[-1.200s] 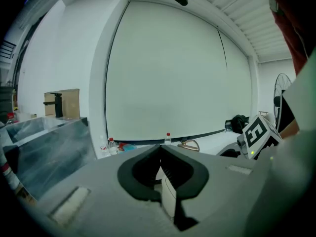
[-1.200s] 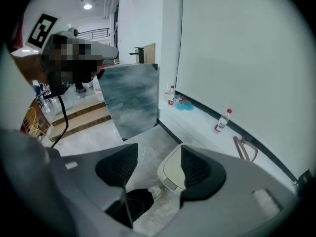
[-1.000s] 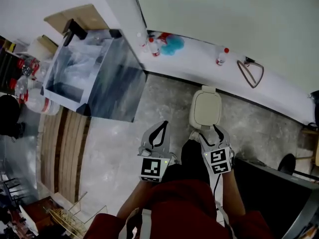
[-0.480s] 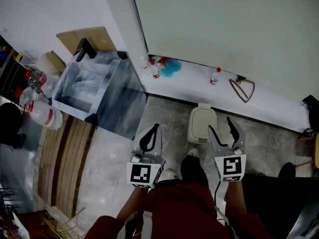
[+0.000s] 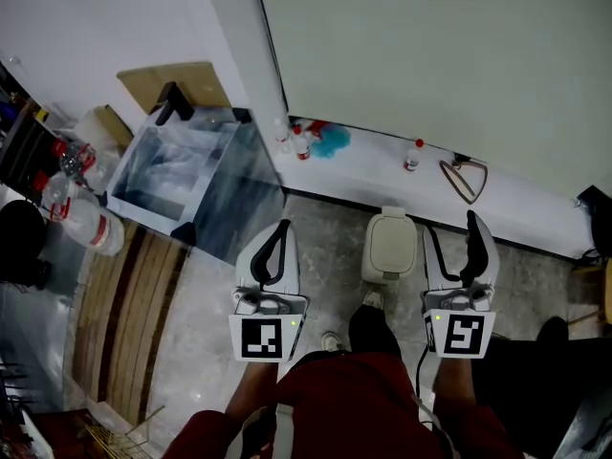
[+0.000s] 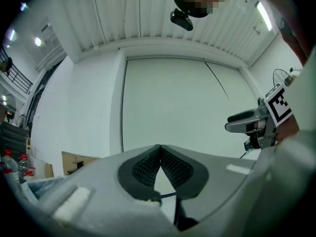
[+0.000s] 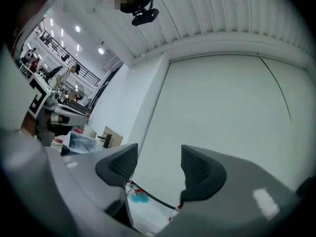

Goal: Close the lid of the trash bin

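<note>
Plainly the trash bin (image 5: 387, 270) stands at the floor's far edge below the wall, its lid (image 5: 391, 240) seemingly already flat and its long axis pointing wallward. It lies between both tools, nearer the right tool (image 5: 449, 232), whose jaws are spread and empty. The left tool (image 5: 281, 228) is clenched on nothing.

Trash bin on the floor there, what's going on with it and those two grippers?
A person stands over a small beige trash bin by the wall, with a gripper in each hand. The bin's lid looks already down. Neither gripper touches it. The left gripper has its jaws together with nothing between them, and the right gripper has its jaws apart and empty. Both are held up, aimed at the wall rather than at the bin.
</note>
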Demonstrator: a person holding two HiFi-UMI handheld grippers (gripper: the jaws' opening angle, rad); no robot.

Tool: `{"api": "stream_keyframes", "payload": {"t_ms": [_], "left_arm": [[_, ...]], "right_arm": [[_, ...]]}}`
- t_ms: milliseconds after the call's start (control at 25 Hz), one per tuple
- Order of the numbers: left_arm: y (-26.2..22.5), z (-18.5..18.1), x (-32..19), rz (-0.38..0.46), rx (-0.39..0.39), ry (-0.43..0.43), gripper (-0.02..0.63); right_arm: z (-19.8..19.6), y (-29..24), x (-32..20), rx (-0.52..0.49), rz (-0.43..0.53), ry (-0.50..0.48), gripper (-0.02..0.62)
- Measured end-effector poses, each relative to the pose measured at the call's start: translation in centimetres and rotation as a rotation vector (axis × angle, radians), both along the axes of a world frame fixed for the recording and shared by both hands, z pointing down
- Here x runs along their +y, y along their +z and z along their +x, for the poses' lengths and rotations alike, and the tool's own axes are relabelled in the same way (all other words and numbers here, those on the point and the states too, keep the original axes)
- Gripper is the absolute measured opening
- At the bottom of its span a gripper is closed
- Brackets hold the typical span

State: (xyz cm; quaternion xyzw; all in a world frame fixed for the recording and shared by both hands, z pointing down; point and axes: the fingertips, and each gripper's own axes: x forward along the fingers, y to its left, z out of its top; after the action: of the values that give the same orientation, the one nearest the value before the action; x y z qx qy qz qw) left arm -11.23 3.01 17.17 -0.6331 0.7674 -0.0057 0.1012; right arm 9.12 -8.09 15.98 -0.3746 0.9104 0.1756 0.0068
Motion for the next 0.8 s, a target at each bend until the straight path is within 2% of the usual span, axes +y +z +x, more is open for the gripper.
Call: {"api": "stream_keyframes", "payload": {"t_ms": [80,240,320,480,800], "left_arm": [[-0.2,-0.1,0.3,-0.001,-0.002,-0.005,-0.003],[-0.8,-0.5,0.6,0.039,0.083,0.007,-0.003],[-1.3,-0.7,0.9,0.058,0.097,0.009,-0.003],[-1.7,-0.6,1.4,0.061,0.079,-0.005,-0.003],[-1.1,0.9,1.3,0.022,0.014,0.002,-0.003]], "right_arm": [[0.0,-0.3,0.2,-0.003,0.006,-0.003,0.27],[0.5,-0.6,0.2,-0.02,0.023,0.012,0.247],[0.5,-0.5,0.3,-0.024,0.018,0.014,0.244],[0.2,-0.7,0.9,-0.026,0.016,-0.01,0.216],[0.3,0.0,1.3,0.002,-0.007,-0.016,0.08]]}}
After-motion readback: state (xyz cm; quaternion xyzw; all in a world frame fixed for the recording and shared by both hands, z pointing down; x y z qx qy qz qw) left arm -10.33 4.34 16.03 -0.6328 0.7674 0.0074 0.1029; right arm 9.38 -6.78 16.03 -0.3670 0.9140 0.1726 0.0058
